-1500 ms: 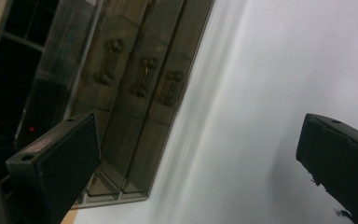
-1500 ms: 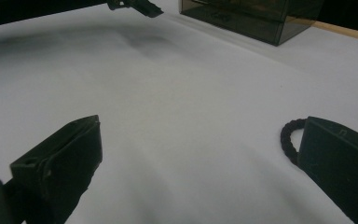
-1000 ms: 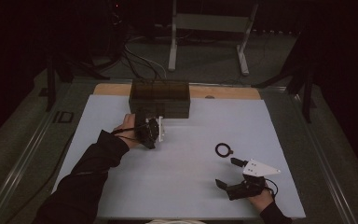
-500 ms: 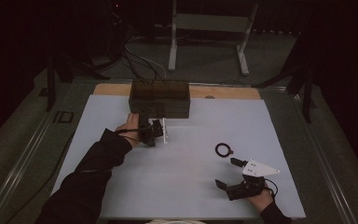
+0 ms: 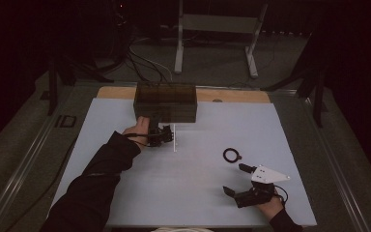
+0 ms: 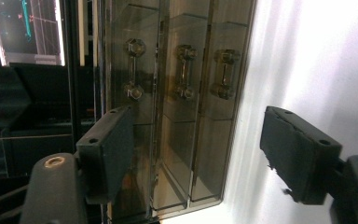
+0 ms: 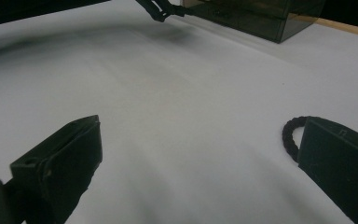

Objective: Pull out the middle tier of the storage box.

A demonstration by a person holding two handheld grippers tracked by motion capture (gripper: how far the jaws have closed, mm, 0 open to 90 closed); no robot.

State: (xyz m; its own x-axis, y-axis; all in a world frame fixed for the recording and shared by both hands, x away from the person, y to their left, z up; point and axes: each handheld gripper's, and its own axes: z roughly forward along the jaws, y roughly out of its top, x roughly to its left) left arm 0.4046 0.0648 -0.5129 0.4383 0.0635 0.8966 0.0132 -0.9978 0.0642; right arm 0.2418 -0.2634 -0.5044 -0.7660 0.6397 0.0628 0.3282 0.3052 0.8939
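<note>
- The left gripper (image 5: 165, 136) is seen in the high view just in front of the smoked drawer box (image 5: 165, 102) at the far edge of the white table (image 5: 125, 193); over the last second it has been brought a little closer to the box front.
- Its jaws have just been closing from full width to a partly open gap (nothing is held between them yet): in the left gripper view the pads stand well apart, and the box front with its small handles (image 6: 183, 71) is framed in the gap.
- The view is rolled onto its side, so the drawers appear as upright strips; the middle handle lies roughly on the line between the pads, but farther off.
- That narrowing is judged to be a pre-shaping of the jaws for one handle, so a drawer pull seems to be the step in hand, not yet begun.
- The right gripper (image 5: 237, 180) rests on the table near the person, unmoved from the earlier frames, with its jaws wide open and empty.
- A black braided ring (image 5: 231, 154) lies flat on the table just beyond the right gripper, partly hidden behind one pad in the right gripper view (image 7: 292, 132), and is touched by nothing.
</note>
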